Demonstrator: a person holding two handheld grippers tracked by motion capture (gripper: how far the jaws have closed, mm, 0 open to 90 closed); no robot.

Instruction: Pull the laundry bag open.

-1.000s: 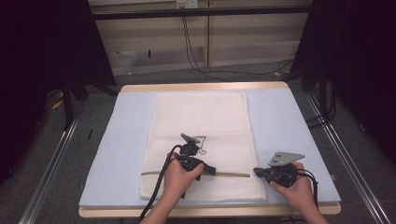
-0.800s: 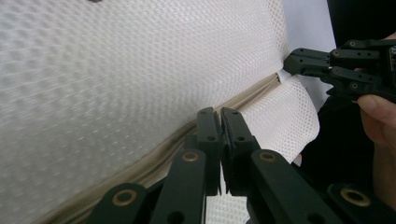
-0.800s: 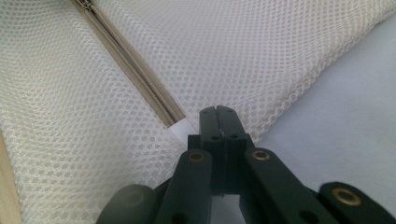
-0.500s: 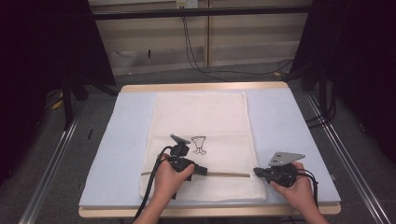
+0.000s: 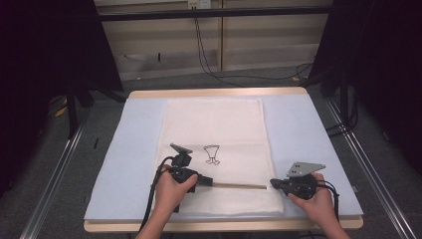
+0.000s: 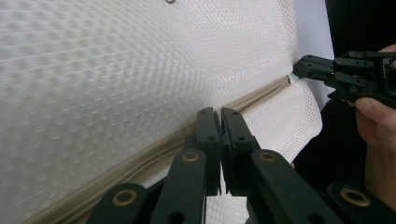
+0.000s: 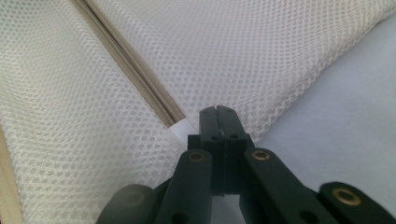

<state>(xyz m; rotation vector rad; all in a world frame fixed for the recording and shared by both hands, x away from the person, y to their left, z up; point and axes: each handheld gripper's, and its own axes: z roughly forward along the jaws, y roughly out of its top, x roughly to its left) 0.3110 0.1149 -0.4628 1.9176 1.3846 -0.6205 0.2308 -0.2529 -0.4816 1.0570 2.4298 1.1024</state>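
High view first: nearest me, both of my hands come in at the table's (image 5: 224,92) front edge. My left gripper (image 5: 205,180) sits on the near part of the white mesh bag (image 5: 214,124), its jaws pressed together on the beige zipper (image 5: 239,185); in the left gripper view that gripper (image 6: 220,126) pinches right at the zipper line (image 6: 261,95), though I cannot tell which bit of it sits between the pads. My right gripper (image 5: 272,184) is clamped on the bag's near right corner, at the zipper's end; the right gripper view shows its tips (image 7: 218,114) closed on the mesh edge (image 7: 116,140). Farther off, the bag lies flat on the pale blue mat (image 5: 144,129), a small black printed mark (image 5: 212,155) near its middle.
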